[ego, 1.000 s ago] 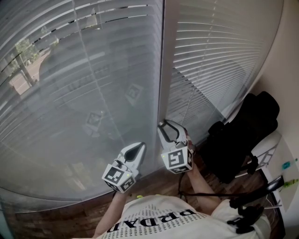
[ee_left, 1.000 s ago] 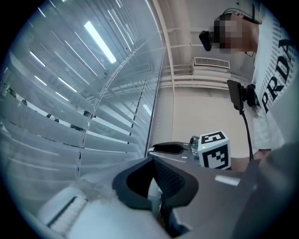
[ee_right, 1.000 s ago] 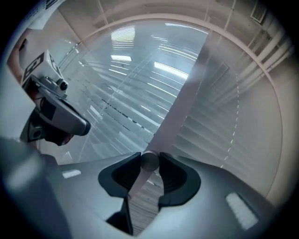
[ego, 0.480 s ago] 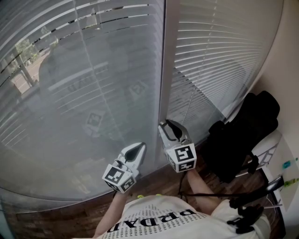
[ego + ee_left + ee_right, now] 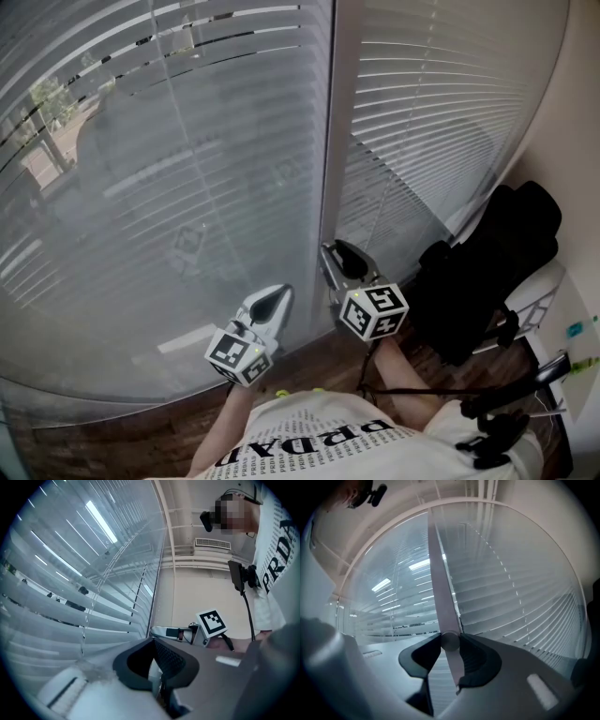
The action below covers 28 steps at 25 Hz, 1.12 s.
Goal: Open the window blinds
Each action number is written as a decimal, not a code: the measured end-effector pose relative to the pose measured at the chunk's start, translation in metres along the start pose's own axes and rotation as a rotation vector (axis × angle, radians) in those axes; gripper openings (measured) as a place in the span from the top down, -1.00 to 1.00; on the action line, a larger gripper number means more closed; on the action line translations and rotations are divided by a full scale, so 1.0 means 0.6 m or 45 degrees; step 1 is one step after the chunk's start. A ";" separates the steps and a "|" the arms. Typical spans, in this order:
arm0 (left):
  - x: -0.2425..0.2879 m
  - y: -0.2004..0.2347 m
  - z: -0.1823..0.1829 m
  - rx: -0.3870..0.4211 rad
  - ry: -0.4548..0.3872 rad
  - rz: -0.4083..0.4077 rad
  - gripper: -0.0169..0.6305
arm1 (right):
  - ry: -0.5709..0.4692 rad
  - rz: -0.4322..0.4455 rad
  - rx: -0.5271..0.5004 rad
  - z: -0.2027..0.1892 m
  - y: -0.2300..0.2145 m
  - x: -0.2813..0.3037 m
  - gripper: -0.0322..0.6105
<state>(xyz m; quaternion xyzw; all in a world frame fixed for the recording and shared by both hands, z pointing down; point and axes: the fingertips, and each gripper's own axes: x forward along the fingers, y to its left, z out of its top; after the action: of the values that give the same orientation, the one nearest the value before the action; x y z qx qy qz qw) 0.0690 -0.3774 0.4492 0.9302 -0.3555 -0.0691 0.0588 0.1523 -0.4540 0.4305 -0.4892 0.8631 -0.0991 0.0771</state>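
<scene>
**A:** Your right gripper (image 5: 450, 641) is clamping the tilt wand (image 5: 439, 583). The jaws are pressing on it from both sides, right at their tips.

**B:** The wand is standing upright between those jaws. It is rising above them along the pale post (image 5: 330, 122) that is dividing the two blinds, and a short length is hanging below them.

**A:** Your left gripper (image 5: 153, 641) is carrying nothing. Its jaws are meeting at the tips, and only bare slats are showing beyond them.

**B:** You are keeping the two grippers near each other but apart. The right one is sitting just to the right of your closed left jaws, and both are pointing level at the window.

**A:** The left blind (image 5: 178, 187) is hanging to the left of the jaws that are gripping the wand, straight ahead of your left jaws. Its slats are standing tilted enough that a tree (image 5: 47, 98) is showing through the gaps, up and to the left.

**B:** The right blind (image 5: 450, 103) is hanging to the right of your right jaws. Its slats are looking pale, and nothing outside is showing through them.
</scene>
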 end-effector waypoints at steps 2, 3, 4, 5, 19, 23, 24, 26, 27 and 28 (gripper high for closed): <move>-0.001 -0.001 0.006 -0.003 0.001 0.006 0.97 | -0.015 0.015 0.131 0.005 0.000 0.000 0.48; -0.002 -0.001 0.007 -0.002 0.002 0.005 0.97 | -0.022 0.024 0.195 0.005 0.000 -0.001 0.48; -0.002 -0.002 0.007 0.000 0.003 0.002 0.97 | -0.027 0.033 0.244 0.005 -0.001 -0.001 0.48; -0.002 -0.002 0.006 0.001 0.003 0.000 0.97 | -0.030 0.040 0.281 0.004 -0.001 -0.001 0.48; -0.001 -0.001 0.003 0.010 0.014 -0.009 0.97 | 0.047 0.019 -0.268 0.011 0.011 -0.008 0.47; 0.000 0.000 -0.005 0.002 0.008 0.000 0.97 | 0.111 -0.008 -0.745 0.005 0.027 -0.007 0.46; 0.001 -0.002 -0.004 -0.001 0.008 0.000 0.97 | 0.124 -0.017 -0.823 0.005 0.029 -0.006 0.46; 0.003 -0.005 -0.006 -0.003 0.008 -0.004 0.97 | 0.148 -0.034 -0.960 0.001 0.032 -0.002 0.46; 0.003 -0.007 -0.008 -0.003 0.007 -0.006 0.97 | 0.154 -0.041 -1.010 -0.003 0.032 -0.001 0.46; 0.004 -0.008 -0.010 -0.003 0.007 -0.007 0.97 | 0.152 -0.047 -1.039 -0.006 0.031 0.000 0.47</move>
<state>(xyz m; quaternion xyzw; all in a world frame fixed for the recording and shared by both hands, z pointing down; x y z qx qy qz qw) 0.0747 -0.3751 0.4543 0.9313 -0.3528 -0.0672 0.0605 0.1358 -0.4444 0.4296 -0.4882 0.8257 0.2216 -0.1753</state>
